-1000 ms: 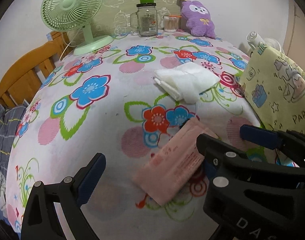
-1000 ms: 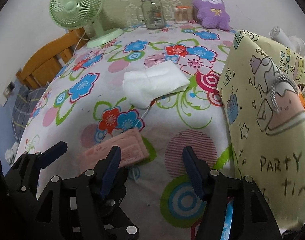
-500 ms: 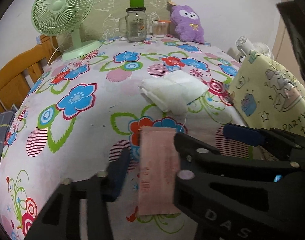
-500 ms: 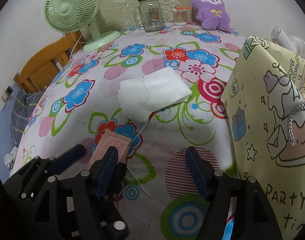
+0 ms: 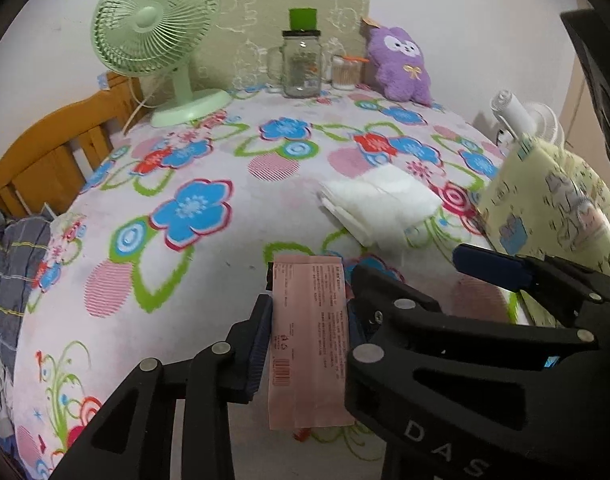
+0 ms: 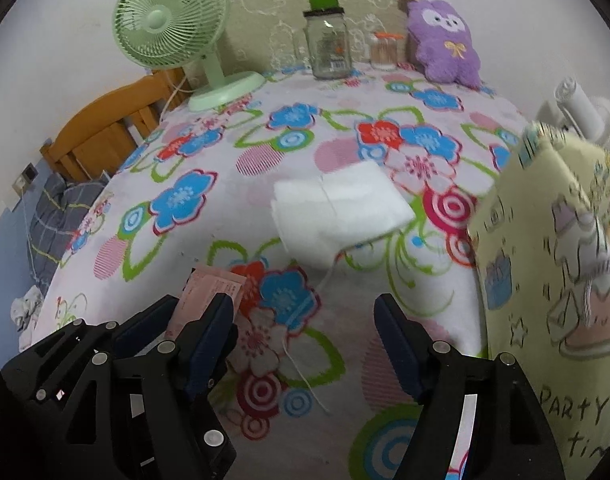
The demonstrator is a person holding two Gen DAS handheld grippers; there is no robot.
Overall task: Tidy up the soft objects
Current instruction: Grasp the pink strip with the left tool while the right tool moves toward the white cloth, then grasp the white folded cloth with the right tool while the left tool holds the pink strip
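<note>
The left tool (image 5: 309, 320) has closed from wide open a second ago and now clamps the pink packet (image 5: 309, 336) between its pads, so the packet that lay flat and skewed on the flowered tabletop (image 5: 185, 264) now points straight along the fingers. Whether it has left the cloth is hard to judge; its lower end seems to hang just above the pattern. The right tool (image 6: 305, 340) stands wide with nothing between its fingers, its jaws having just been opening further, and it hangs over the tabletop beside the left one. The grasp looks done, which probably leaves carrying the packet to the yellow cartoon bag (image 6: 553, 264) at the right as the next step.

The folded white cloth (image 6: 337, 208) lies untouched in the middle of the tabletop, a thin white string (image 6: 305, 372) trailing from it toward the right tool. The bag's mouth is cut off and blurred in both views, so its contents cannot be told. The packet's print is too small to read.
</note>
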